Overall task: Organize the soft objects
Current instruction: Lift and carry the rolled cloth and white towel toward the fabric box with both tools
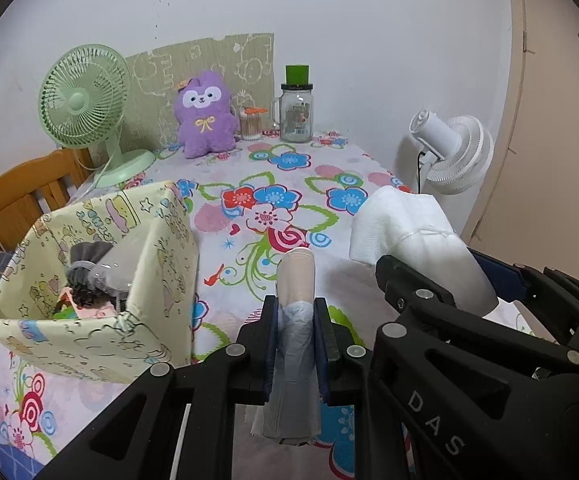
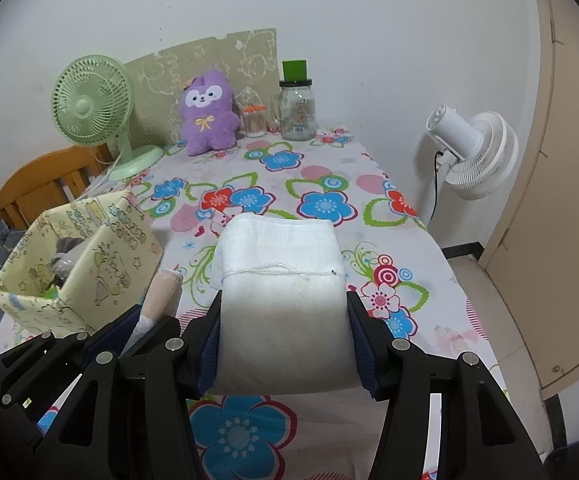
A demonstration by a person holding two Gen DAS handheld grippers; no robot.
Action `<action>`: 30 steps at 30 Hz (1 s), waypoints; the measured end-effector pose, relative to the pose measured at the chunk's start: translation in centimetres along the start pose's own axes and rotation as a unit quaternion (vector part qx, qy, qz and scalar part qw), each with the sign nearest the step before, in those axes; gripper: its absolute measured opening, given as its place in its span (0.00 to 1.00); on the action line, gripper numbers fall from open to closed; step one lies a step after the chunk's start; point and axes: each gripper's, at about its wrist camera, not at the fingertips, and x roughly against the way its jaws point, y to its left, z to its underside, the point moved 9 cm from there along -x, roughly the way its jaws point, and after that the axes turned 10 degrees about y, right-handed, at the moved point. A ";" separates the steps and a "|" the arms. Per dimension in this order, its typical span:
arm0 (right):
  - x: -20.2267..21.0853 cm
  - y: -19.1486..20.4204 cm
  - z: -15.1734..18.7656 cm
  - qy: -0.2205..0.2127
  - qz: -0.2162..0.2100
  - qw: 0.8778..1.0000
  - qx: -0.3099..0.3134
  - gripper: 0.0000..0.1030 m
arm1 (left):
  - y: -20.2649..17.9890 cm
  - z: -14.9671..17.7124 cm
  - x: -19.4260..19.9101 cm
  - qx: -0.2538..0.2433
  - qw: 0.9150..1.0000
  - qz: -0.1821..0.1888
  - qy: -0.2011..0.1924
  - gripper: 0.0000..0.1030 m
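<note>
My left gripper (image 1: 295,316) is shut on a thin roll of plastic bags (image 1: 296,280), pink at the far end and grey-blue between the pads. The roll (image 2: 161,292) also shows at the lower left of the right wrist view, held by the left gripper (image 2: 145,320). My right gripper (image 2: 283,328) is shut on a folded white towel pack (image 2: 285,280), which fills the jaws; the same pack (image 1: 405,224) appears at the right of the left wrist view. A yellow patterned fabric box (image 1: 89,280) stands to the left on the floral tablecloth (image 1: 273,168), with several soft items inside.
At the table's far end stand a purple plush toy (image 1: 205,116), a green desk fan (image 1: 85,100), a glass jar with a green lid (image 1: 296,108) and a cotton-swab tub (image 1: 252,124). A white floor fan (image 2: 473,152) stands right of the table; a wooden chair (image 1: 21,196) is left.
</note>
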 end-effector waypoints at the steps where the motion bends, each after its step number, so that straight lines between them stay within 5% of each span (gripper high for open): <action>1: 0.3 0.1 -0.1 -0.003 0.000 1.000 0.000 0.57 | 0.0 -0.1 0.3 -0.001 1.000 0.000 -0.003 0.14; 30: 5.6 4.0 -3.4 -0.043 -0.008 0.999 0.021 0.57 | 2.8 -2.7 5.7 -0.003 0.999 -0.004 -0.042 0.14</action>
